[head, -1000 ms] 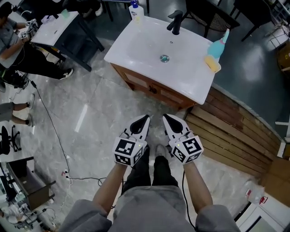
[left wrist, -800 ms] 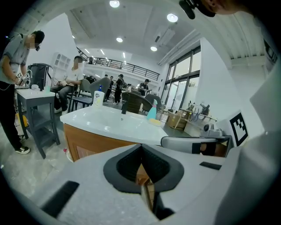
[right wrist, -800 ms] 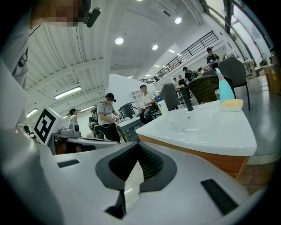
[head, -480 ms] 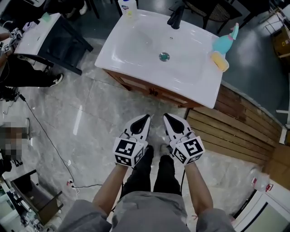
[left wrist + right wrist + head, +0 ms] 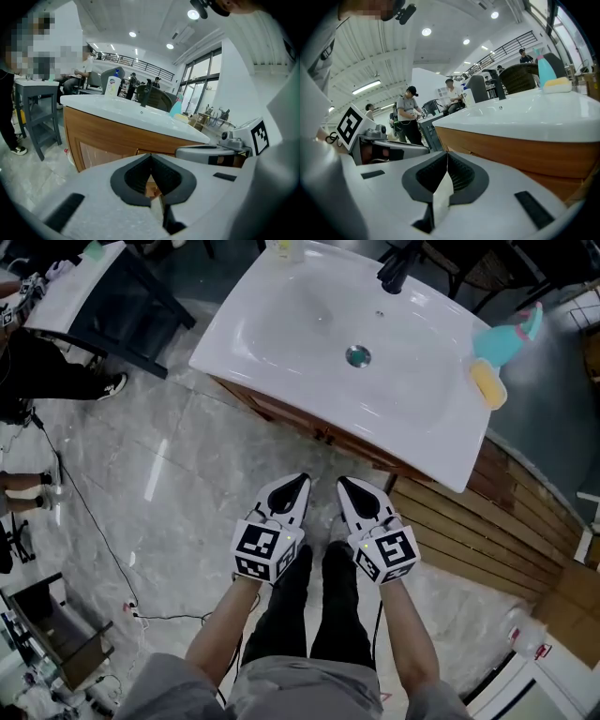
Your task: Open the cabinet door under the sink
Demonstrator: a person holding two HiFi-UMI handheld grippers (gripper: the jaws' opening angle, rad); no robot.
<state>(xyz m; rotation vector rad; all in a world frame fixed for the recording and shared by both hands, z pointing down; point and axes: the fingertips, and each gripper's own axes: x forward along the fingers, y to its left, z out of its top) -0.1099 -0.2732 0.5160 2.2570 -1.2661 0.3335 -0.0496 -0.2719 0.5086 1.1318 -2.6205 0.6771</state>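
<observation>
The cabinet door (image 5: 105, 153) under the sink is shut, a wooden front with an inset panel that sits flush in the brown cabinet (image 5: 291, 420). From the head view only a narrow strip of that wooden front shows below the overhanging rim of the white sink (image 5: 281, 324), straight ahead of the person and a short way beyond both grippers. The left gripper (image 5: 294, 488) and the right gripper (image 5: 351, 489) are held side by side over the grey marble floor (image 5: 169, 437), pointing toward the cabinet and touching nothing. Each gripper view shows its own jaws pressed together at the tips with nothing between them. The person's legs (image 5: 314, 606) in dark trousers stand below the grippers. On the sink, a black faucet (image 5: 394, 268) stands at the far edge, and a teal bottle (image 5: 514, 326) lies at the right end just beside a yellow sponge (image 5: 487, 385). To the right of the cabinet, slatted wooden boards (image 5: 487, 521) cover the ground. Far to the left stands a dark table with a white top (image 5: 89, 292), and a thin black cable (image 5: 89, 512) trails across the floor.
</observation>
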